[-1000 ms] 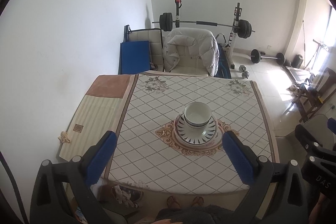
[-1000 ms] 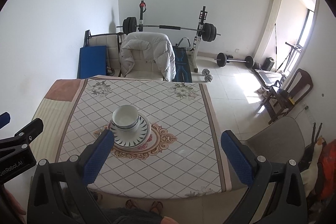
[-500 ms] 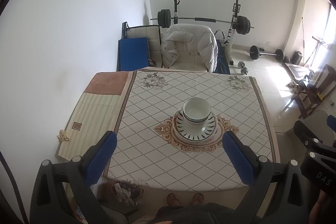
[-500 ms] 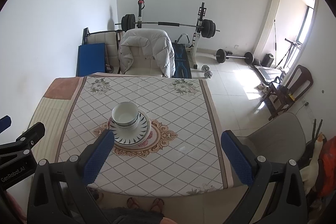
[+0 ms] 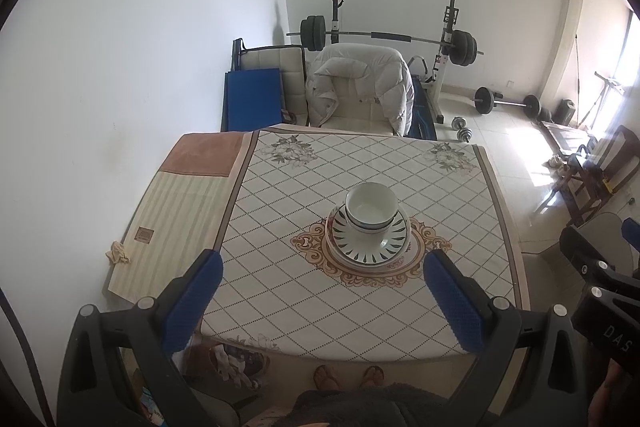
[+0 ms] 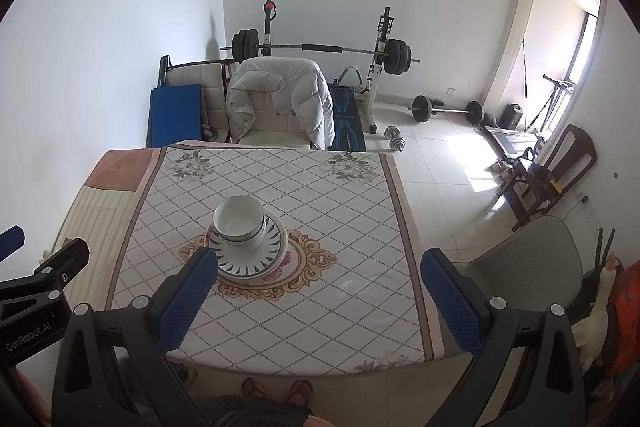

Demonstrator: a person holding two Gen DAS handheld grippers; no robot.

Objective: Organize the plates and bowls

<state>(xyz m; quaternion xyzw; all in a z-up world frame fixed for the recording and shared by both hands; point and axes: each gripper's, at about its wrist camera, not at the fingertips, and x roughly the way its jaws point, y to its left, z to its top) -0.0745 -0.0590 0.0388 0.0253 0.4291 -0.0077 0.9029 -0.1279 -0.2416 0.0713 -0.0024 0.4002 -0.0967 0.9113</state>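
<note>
White bowls with a dark rim band (image 5: 372, 211) (image 6: 239, 221) are nested and sit on stacked plates with dark petal marks (image 5: 369, 245) (image 6: 251, 255), in the middle of the table on its round ornament. My left gripper (image 5: 322, 301) is open and empty, held high above the table's near edge. My right gripper (image 6: 318, 303) is open and empty too, high above the near right part of the table. Both are well apart from the stack.
The table has a diamond-pattern cloth (image 5: 360, 291) and a striped mat (image 5: 180, 211) at its left. A chair with a white jacket (image 5: 360, 87) stands behind it. A grey chair (image 6: 528, 267) stands at the right. Weights and a barbell rack (image 6: 320, 49) are at the back wall.
Both grippers have pulled up and back from the table, so the stack looks smaller and farther. The bowls and plates have not moved.
</note>
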